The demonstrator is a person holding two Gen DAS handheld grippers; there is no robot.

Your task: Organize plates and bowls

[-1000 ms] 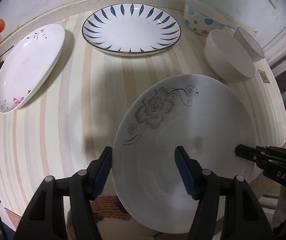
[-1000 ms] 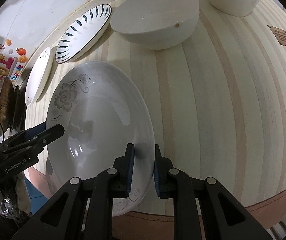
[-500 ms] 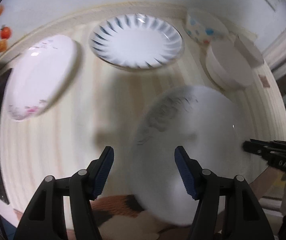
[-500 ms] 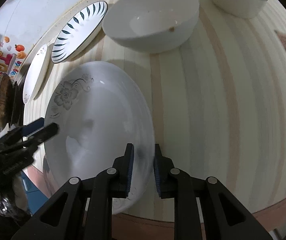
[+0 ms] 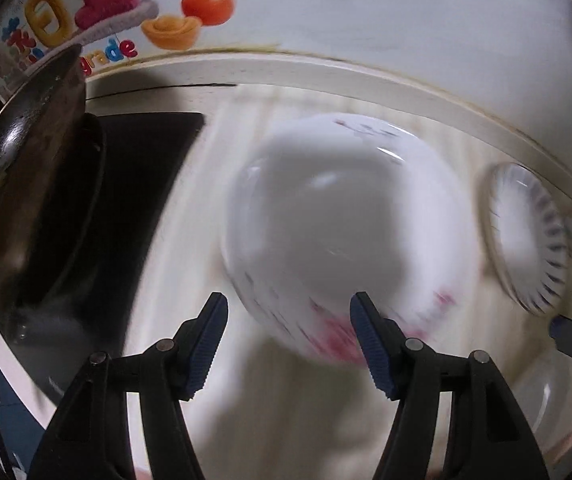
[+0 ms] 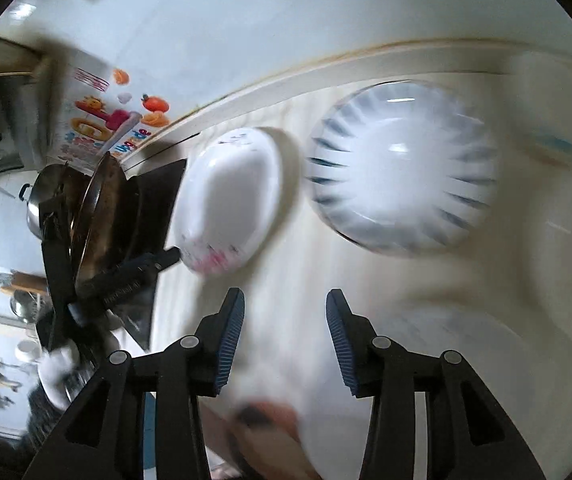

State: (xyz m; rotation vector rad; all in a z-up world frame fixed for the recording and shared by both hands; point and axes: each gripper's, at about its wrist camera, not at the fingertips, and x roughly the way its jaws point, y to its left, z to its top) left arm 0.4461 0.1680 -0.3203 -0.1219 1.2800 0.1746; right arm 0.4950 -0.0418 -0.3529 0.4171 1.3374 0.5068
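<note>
My left gripper [image 5: 289, 316] is open and empty, right in front of the near rim of the white plate with pink flowers [image 5: 346, 240], which lies on the striped counter [image 5: 189, 240]. My right gripper [image 6: 284, 312] is open and empty above the counter. From the right wrist view the pink-flower plate [image 6: 229, 196] lies to the left and the blue-leaf plate [image 6: 402, 168] ahead to the right. The grey-flower plate [image 6: 446, 360] lies blurred at the lower right. Both views are motion-blurred.
A dark wok [image 5: 25, 184] on a black stove [image 5: 133, 184] stands left of the plates. A raised counter rim [image 5: 326, 76] and white wall with stickers [image 5: 85, 20] lie behind. The blue-leaf plate [image 5: 526, 240] is at the right.
My right gripper has let go of the grey-flower plate and opened. Both grippers have swung left, the left one up to the pink-flower plate.
</note>
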